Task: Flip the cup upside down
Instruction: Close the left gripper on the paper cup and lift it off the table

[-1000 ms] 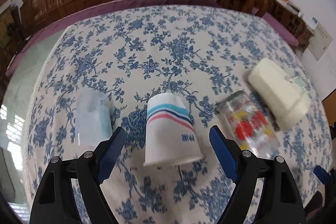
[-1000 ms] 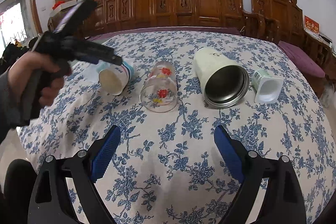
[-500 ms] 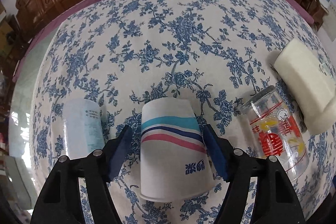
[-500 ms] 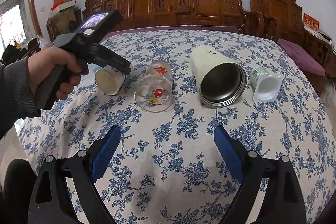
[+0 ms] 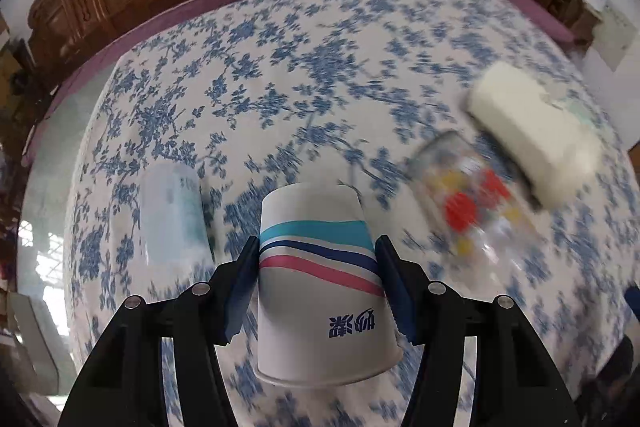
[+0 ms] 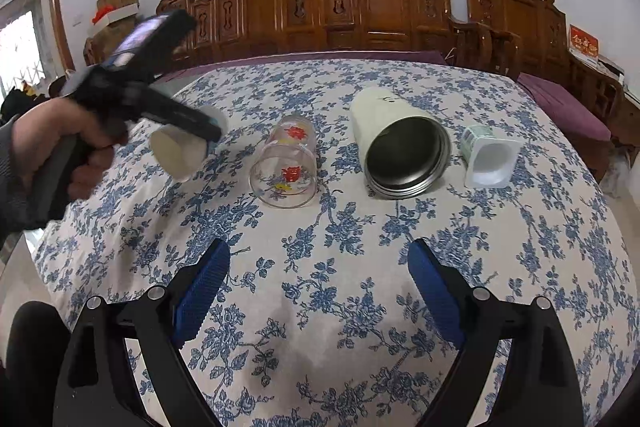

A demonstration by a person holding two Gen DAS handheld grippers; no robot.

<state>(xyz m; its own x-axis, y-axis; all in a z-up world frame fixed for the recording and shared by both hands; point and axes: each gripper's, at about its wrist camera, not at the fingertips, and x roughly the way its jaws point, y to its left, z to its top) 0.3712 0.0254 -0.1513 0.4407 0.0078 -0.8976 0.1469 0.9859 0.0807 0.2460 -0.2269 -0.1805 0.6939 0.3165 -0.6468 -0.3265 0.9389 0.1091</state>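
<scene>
A white paper cup [image 5: 320, 275] with teal, navy and pink stripes is held between the pads of my left gripper [image 5: 318, 283], which is shut on its sides. The cup is lifted off the tablecloth, its open mouth toward the camera. In the right wrist view the same cup [image 6: 180, 151] shows in the hand-held left gripper [image 6: 200, 131] at the left, mouth facing me. My right gripper [image 6: 316, 291] is open and empty above the near part of the table.
On the blue-flowered tablecloth [image 6: 320, 235] several cups lie on their sides: a clear glass with red print [image 6: 286, 167], a cream steel-lined tumbler [image 6: 396, 147], a small white yogurt cup [image 6: 488, 159] and a pale plastic cup [image 5: 172, 215]. Carved wooden chairs [image 6: 360, 11] stand behind.
My left gripper closed on the striped paper cup and raised it off the table. The right gripper has not moved.
</scene>
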